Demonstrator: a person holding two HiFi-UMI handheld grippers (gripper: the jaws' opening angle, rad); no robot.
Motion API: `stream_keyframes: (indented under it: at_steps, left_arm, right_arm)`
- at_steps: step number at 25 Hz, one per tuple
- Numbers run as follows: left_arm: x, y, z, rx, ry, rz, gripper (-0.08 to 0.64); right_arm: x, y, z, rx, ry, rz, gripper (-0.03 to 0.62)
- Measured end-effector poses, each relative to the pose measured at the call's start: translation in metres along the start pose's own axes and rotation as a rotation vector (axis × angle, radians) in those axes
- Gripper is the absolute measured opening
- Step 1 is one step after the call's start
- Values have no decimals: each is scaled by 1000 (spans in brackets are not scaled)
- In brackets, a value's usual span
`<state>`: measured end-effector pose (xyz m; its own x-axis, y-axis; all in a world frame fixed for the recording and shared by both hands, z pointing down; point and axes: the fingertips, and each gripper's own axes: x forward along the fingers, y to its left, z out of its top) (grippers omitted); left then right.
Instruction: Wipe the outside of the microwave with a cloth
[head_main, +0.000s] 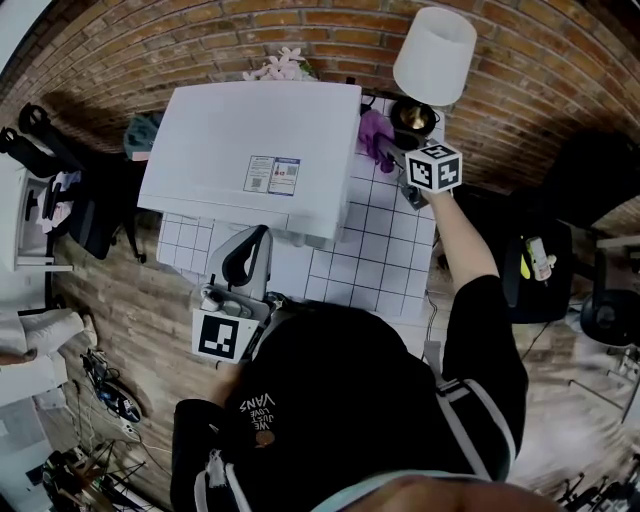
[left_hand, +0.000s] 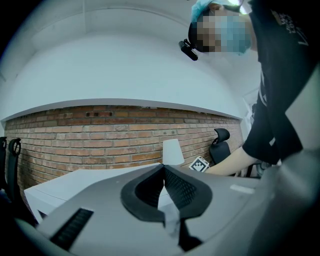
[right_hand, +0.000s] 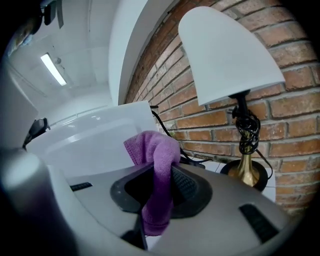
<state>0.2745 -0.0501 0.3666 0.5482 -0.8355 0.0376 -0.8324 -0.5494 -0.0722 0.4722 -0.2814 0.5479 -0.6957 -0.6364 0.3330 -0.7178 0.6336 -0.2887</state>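
We see the white, boxy microwave (head_main: 250, 150) in the upper centre of the head view, a small label on its top, and the purple cloth (head_main: 374, 138) bunched just beside its right side, pinched between the jaws of the right gripper (right_hand: 159, 172).

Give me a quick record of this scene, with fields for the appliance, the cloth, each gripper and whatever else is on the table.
appliance: white microwave on a grid-patterned table
cloth: purple cloth, held at the microwave's right side; whether it touches cannot be told
right gripper: jaws shut on the purple cloth
left gripper: jaws together, nothing between them, near the microwave's front
also on table: lamp with white shade and brass base, by the brick wall
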Motion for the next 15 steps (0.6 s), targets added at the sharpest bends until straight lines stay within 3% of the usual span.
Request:
stream_keyframes:
  at_steps: [7,15]
  left_arm:
    - [5,-8,2,-2,-19,-42,9]
    - [14,-18,1,3,-27,-89,9]
  right_arm:
    - [-31,19,-12,-2,-22,24,61]
    - [-64,64,-42,-14,-22,115,61]
